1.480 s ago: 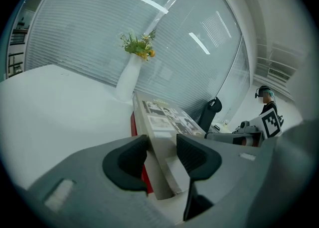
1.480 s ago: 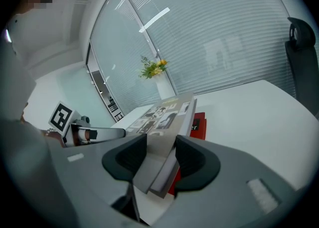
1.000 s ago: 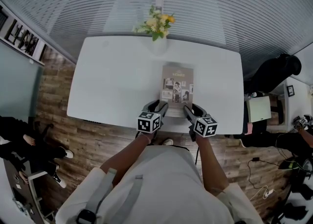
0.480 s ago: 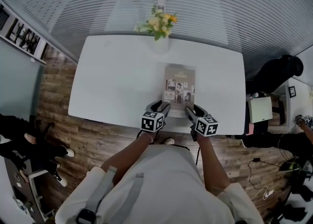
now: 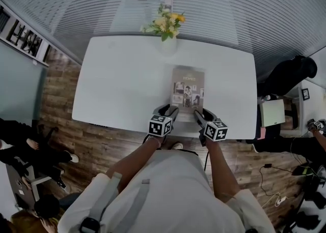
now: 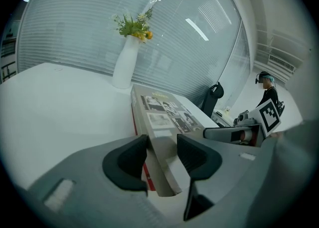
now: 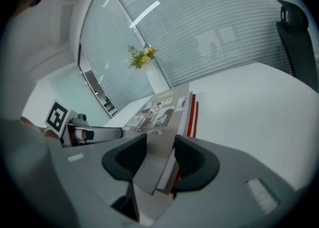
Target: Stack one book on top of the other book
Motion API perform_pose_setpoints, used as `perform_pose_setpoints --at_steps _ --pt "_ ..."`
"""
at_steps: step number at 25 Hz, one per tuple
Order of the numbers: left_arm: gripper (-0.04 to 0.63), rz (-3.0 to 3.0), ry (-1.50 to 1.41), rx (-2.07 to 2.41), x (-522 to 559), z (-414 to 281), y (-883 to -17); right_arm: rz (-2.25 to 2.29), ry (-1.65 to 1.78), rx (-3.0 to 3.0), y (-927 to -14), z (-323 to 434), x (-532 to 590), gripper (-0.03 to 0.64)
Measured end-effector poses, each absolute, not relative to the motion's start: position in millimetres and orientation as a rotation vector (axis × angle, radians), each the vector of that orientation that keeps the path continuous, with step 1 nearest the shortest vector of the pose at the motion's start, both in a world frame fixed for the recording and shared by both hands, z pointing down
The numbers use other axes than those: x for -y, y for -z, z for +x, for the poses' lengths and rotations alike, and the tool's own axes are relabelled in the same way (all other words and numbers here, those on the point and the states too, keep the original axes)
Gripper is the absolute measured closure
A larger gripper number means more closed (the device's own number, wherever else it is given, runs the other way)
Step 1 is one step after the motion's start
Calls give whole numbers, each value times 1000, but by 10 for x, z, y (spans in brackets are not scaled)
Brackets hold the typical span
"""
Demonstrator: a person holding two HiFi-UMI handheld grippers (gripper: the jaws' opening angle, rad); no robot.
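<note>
Office, I'd say, of the meeting-room sort. Head view: a long white table point(image 5: 117, 84) fills the centre, with a white vase of yellow flowers point(image 5: 166, 31) at its far edge. Across the top of the frame runs a glass wall covered by horizontal blinds point(image 5: 239, 8). Wood-plank floor point(image 5: 102, 148) below the table. Black office chair point(image 5: 288, 74) at right edge. Cables point(image 5: 270, 176) trail on the floor, lower right. Framed prints point(image 5: 23, 38) on the wall, upper left. Left gripper view: another person point(image 6: 268, 92) at right.
</note>
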State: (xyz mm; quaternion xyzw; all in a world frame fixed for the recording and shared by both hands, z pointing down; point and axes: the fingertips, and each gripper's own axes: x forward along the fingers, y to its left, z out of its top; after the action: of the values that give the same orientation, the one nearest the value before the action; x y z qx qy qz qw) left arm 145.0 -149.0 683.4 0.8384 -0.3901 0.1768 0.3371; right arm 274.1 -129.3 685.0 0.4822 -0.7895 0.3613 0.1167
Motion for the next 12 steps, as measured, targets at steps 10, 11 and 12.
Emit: perform_pose_setpoints --at_steps 10,11,12 --pt "392 2193 -461 996 1497 1461 -6851 1416 -1053 2307 -6868 2748 1290 439" --pt "391 2192 -460 994 1495 1459 -6848 1416 -1054 2304 -6864 2745 1288 439" --pt "390 2188 -456 991 1495 1456 -6849 1416 -1053 2301 -6860 2745 1286 439"
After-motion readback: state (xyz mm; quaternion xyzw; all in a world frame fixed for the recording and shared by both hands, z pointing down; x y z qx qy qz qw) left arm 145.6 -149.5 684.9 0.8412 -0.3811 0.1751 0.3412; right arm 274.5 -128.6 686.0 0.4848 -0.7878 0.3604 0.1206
